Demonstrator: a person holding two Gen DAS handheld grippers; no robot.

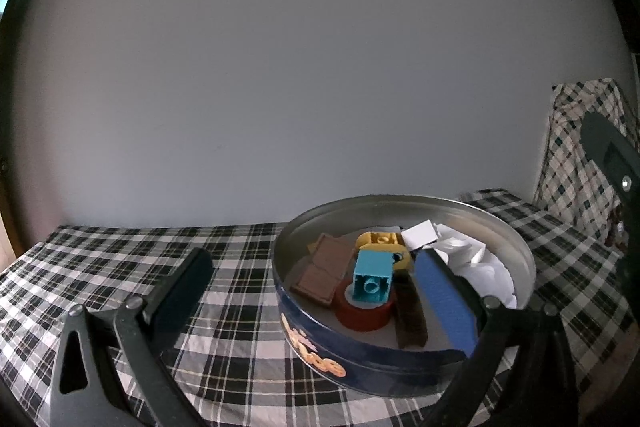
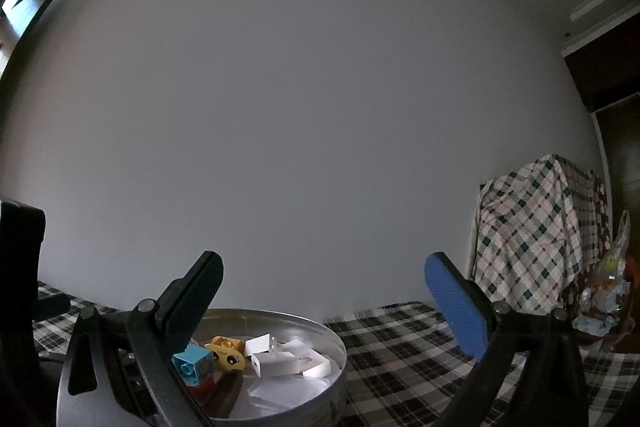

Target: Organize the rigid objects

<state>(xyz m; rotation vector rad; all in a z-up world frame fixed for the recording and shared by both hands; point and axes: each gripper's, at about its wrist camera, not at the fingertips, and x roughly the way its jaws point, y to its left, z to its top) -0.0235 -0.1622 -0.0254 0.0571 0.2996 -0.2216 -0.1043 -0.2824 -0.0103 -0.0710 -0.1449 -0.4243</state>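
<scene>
Where the left wrist view looked down, the left gripper (image 1: 320,291) gaped wide and empty over a round metal tin (image 1: 404,307) holding a teal studded block (image 1: 372,277) on checked cloth (image 1: 120,267). From the right wrist, the right gripper (image 2: 324,303) spread wide, empty, above the tin's white, perhaps paper, scraps (image 2: 288,367) before a plain grey wall (image 2: 300,107).

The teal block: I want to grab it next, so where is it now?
In the left wrist view the teal block sits inside the round tin, atop the red ring, just in front of the yellow toy.
</scene>
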